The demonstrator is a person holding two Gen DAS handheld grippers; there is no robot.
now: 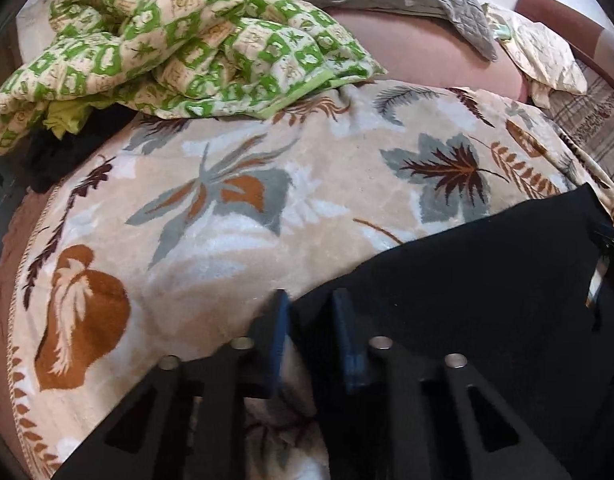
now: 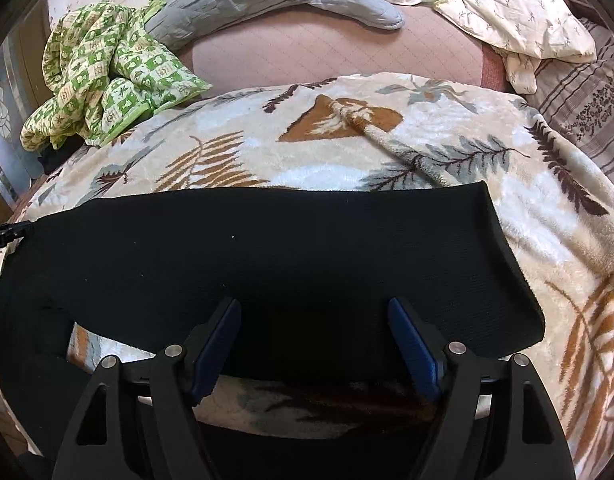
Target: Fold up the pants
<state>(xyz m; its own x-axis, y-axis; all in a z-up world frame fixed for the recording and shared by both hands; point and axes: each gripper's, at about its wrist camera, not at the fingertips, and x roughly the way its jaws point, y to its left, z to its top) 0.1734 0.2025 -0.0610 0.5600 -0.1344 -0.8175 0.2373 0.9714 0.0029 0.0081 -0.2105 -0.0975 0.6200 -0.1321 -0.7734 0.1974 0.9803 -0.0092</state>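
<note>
My left gripper (image 1: 309, 308) has its fingers set narrowly apart, and the dark edge of the black pants (image 1: 467, 280) sits right in that gap; I cannot tell for certain from the left wrist view whether the blue pads are truly biting the cloth or only straddling it. From this claw the pants spread away ahead and to the right, while the leaf-patterned blanket (image 1: 211, 216) lies bare ahead and to the left. My right gripper (image 2: 315, 312) is spread wide and holds nothing; the pants (image 2: 267, 256) lie directly beneath and ahead of its fingertips as a broad dark band. The band's long axis runs side to side across this claw's view, from a squared end off to the right to a far end off to the left, where the tip of my other tool just shows at the picture's edge. Nearer to me than the fingertips, a strip of blanket shows under the claw (more black cloth lies below that, so the pants seem doubled or draped there). I judge the right claw is centred over the band, and the left claw owns the end, so any fold would likely carry cloth along that side-to-side axis.
</note>
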